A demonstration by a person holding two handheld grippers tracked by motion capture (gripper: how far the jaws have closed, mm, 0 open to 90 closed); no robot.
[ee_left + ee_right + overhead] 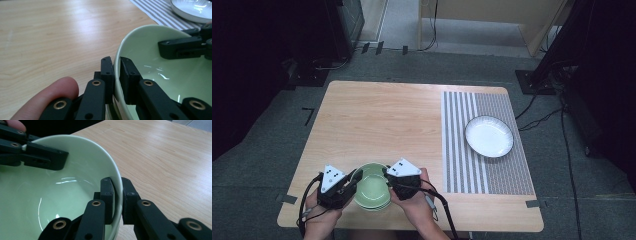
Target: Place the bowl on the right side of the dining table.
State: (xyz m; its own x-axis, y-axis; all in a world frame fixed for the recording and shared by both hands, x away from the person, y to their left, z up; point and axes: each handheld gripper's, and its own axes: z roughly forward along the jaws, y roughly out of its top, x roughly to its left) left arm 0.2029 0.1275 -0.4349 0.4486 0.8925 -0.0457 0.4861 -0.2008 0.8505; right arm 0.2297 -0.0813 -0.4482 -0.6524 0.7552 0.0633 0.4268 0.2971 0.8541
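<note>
Since the green bowl (372, 192) is pinched on opposite sides of its rim, a balanced two-handed lift looks like the idea here. The left tongs (353, 182) are clamped on the bowl's left rim, one jaw inside and one outside, and the right tongs (391, 181) are closed on the right rim the same way. The bowl is kept at the near edge of the worktop (377, 117), left of the striped mat (462, 150), where a white plate (488, 136) is parked on the far right, probably as the drop-off spot. A second green rim seems to be peeking out underneath, so a stack is possible, but that can't be settled. The bowl's base is hidden, so whether it's lifted or resting can't be told.
</note>
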